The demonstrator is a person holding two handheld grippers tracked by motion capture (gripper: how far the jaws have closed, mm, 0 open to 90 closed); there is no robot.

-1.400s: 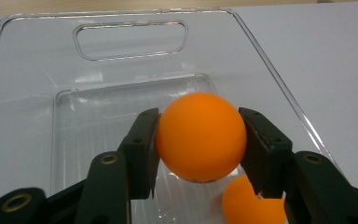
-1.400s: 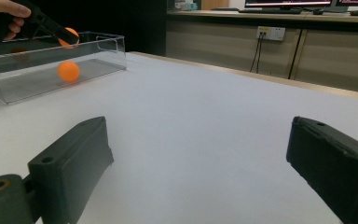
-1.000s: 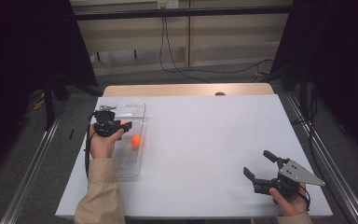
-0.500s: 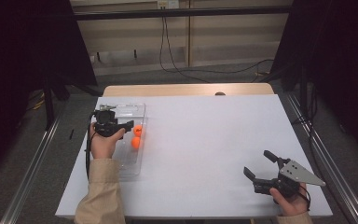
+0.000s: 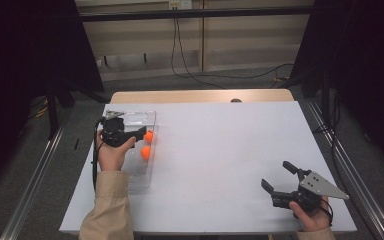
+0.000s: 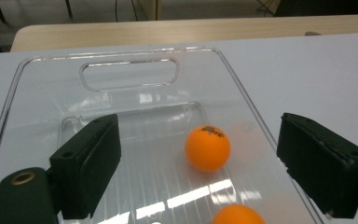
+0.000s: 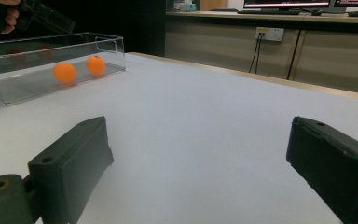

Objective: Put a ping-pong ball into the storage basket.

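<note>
A clear plastic tray [image 5: 130, 176] lies at the table's left side, and two orange balls [image 5: 149, 136] [image 5: 145, 152] rest in it. My left gripper [image 5: 139, 134] hovers over the tray's far half, pointing right toward the balls. Its jaws have just been opening and grip nothing. In the left gripper view the open left gripper [image 6: 198, 119] frames one ball [image 6: 207, 148] lying loose on the tray floor [image 6: 135, 121], with the other ball [image 6: 237, 215] at the bottom edge. My right gripper [image 5: 275, 174] rests open near the table's front right corner, nothing between the jaws of the right gripper [image 7: 199, 126].
The white tabletop [image 5: 220, 145] stretches bare between the tray and the right hand. A wooden strip [image 5: 200, 96] borders the far edge. In the right gripper view the tray [image 7: 32, 84] stands far left with both balls and the left hand [image 7: 2, 16] above it.
A second orange ball has appeared in the tray beside the first, just off the left gripper's jaws, which now stand apart. The right gripper has not moved.
</note>
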